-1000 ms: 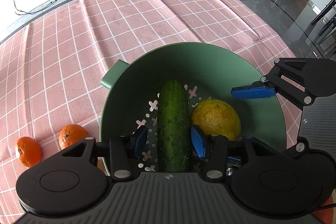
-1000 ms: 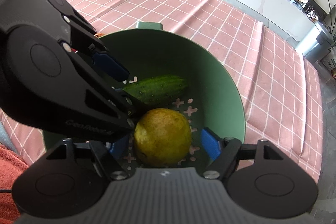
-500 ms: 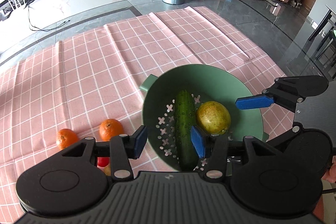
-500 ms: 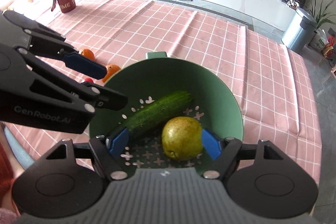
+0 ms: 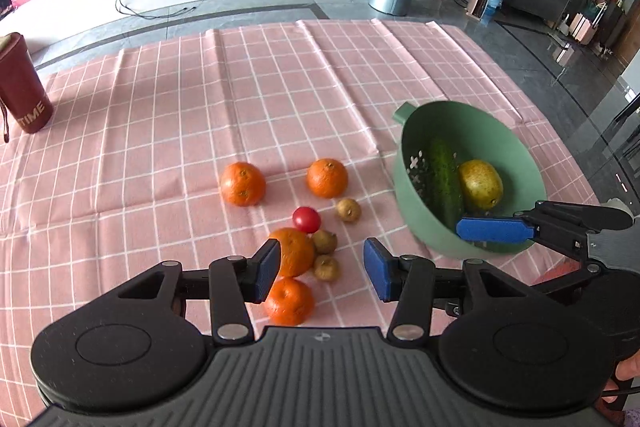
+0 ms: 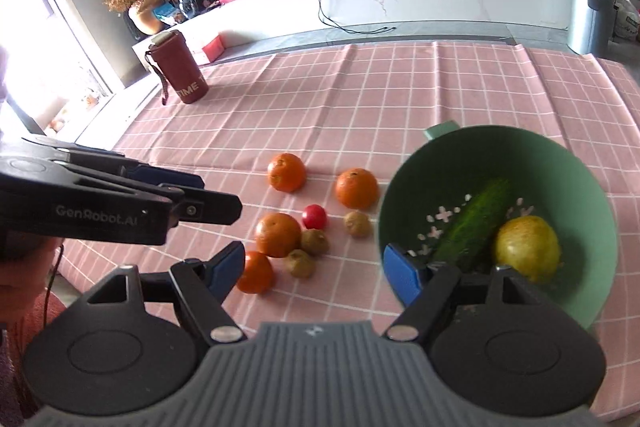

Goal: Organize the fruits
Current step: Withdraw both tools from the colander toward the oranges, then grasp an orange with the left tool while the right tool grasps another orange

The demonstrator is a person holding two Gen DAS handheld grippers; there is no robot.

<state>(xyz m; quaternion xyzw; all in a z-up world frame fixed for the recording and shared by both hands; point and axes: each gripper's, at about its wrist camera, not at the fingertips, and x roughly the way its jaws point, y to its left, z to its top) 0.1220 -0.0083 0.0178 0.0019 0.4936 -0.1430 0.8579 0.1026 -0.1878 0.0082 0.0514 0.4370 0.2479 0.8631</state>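
Both grippers have pulled back from the green perforated plastic colander (image 5: 516, 147), leaving the dark green cucumber (image 5: 444, 179) and yellow-green pear (image 5: 480, 183) inside. The left gripper (image 5: 320, 269) and right gripper (image 6: 314, 269) hover spread and empty. Four oranges (image 5: 243, 183), a red tomato (image 5: 306, 219) and three small brown fruits (image 5: 348, 209) wait mid-cloth on the pink checked tablecloth (image 5: 160, 115), beside the colander near its right edge.

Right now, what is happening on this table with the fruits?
A person holds two grippers above a pink checked cloth. The left gripper and the right gripper are both open and empty. The green colander holds a cucumber and a yellow pear. Oranges, a tomato and small brown fruits lie loose on the cloth.
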